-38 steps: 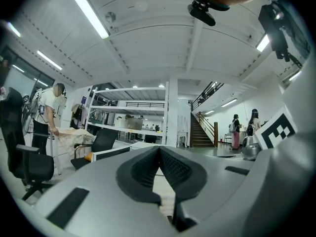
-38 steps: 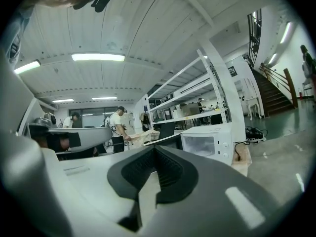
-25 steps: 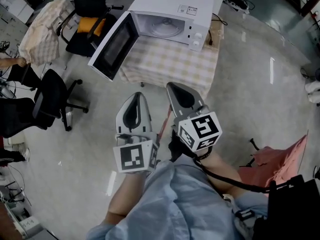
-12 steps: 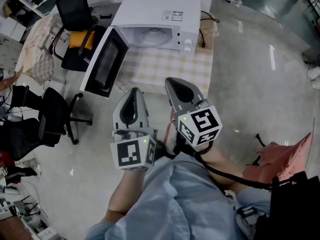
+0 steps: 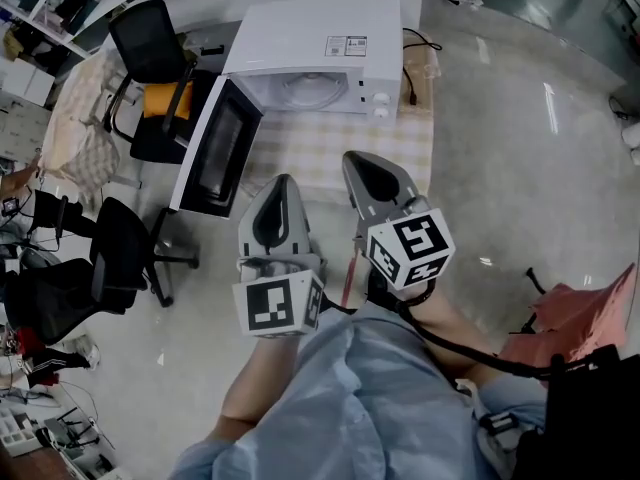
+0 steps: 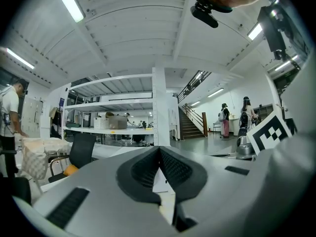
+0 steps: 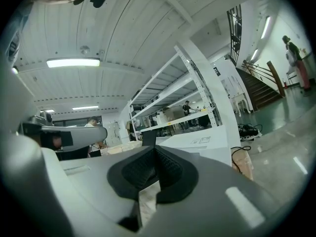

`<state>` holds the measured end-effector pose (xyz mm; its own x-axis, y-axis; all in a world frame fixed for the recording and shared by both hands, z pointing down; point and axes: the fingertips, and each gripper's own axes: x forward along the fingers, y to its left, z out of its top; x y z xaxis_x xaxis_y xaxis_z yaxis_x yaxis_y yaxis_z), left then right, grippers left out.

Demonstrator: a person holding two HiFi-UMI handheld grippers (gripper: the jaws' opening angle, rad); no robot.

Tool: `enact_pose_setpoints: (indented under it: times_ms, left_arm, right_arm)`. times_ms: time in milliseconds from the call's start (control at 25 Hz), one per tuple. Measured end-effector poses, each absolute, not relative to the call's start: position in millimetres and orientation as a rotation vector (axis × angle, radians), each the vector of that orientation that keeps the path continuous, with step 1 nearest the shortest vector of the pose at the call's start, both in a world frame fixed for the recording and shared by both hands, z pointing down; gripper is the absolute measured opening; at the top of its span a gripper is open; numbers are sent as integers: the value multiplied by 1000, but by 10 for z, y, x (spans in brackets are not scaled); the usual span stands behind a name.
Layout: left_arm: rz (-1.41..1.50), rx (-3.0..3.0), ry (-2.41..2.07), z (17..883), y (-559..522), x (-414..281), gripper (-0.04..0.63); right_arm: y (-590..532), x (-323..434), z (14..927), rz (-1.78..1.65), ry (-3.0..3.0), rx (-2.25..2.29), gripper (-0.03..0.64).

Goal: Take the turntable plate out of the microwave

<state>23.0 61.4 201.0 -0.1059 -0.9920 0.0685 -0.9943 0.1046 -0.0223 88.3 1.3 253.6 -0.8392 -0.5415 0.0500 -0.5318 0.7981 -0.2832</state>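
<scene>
Shut completely on the left claw (image 5: 277, 182): ribbed pads (image 6: 145, 169) pressed flat together, nothing caught between. Same on the right claw (image 5: 356, 158): closed to the tip, empty, touching nothing. Held level and side by side in front of the chest, near each other but apart, both pointing towards the microwave (image 5: 320, 28).

Well ahead of both claws, on a tabletop (image 5: 330, 153) with a checked cloth: that white microwave, its door (image 5: 215, 153) swung wide open, ahead and to the left of the left claw. Inside the pale cavity, ahead of the claw tips and roughly between them: the round glass turntable plate (image 5: 308, 86), lying flat in its place, well apart from either claw.

Beyond the door, further left of the left claw: a black office chair (image 5: 150, 43) with something orange on the seat.

In the right gripper view, just past the closed tip and slightly to its right: the microwave's white casing.
</scene>
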Motion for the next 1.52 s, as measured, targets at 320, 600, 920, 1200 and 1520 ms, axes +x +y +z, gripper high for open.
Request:
enact_pose_setpoints:
  times_ms: [320, 600, 920, 1200, 1520]
  left_arm:
    - [59, 2154, -2213, 2173, 186, -197, 8]
    - [36, 2253, -2113, 2186, -280, -841, 8]
    - [-3, 2340, -1972, 2247, -655, -1448, 8]
    - [-24, 2429, -1813, 2325, -832, -1655, 8]
    - [-27, 2457, -1744, 2373, -917, -1654, 8]
  right_arm:
    - [-351, 553, 2687, -432, 2938, -1030, -3]
    - [-687, -15, 2775, -443, 2905, -1196, -4]
    - [-950, -580, 2795, -431, 2863, -1370, -3]
    - [-1048, -903, 2807, -421, 2812, -1502, -3]
    - [-1036, -914, 2827, -428, 2785, -1584, -3]
